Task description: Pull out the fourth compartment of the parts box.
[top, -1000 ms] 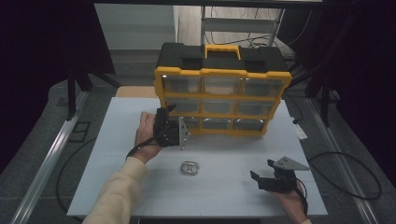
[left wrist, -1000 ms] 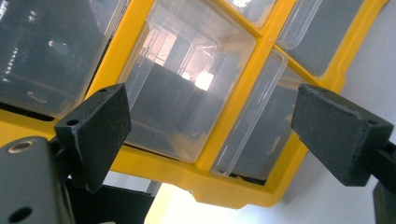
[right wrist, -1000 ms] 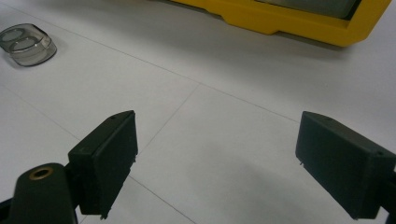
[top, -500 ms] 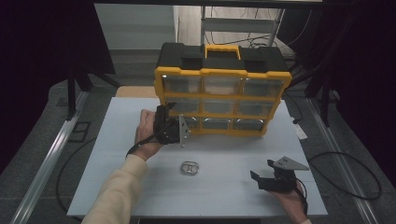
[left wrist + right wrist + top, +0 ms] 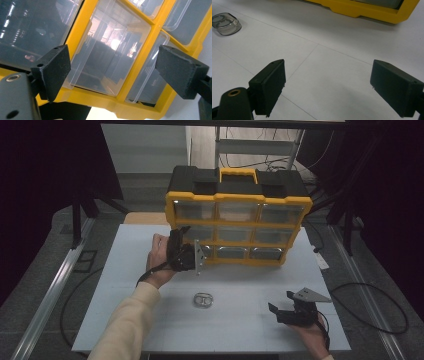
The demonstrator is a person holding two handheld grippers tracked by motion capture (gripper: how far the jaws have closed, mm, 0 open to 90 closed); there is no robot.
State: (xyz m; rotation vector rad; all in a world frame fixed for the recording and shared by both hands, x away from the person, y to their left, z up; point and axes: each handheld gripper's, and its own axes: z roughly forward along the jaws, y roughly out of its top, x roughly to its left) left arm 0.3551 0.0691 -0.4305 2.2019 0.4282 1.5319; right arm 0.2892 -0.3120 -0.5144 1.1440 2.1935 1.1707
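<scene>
Standing on white table: yellow organizer | dark room | left gripper jaws wide | right gripper jaws wide

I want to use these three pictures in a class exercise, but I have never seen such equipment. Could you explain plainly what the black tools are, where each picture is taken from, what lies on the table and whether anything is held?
There is no robot here: a person holds a hand tool with two black jaws in each hand. The high view looks down on the white table from above the person. There the left gripper is up against the front of a yellow and black organiser with clear drawers, and the right gripper rests low near the table's front right. Between them lies a small clear double-ring piece.

The other two pictures come from cameras riding on the grippers. The left gripper view looks between open jaws at a clear drawer. The right gripper view shows open jaws above bare table. Neither gripper holds anything.
</scene>
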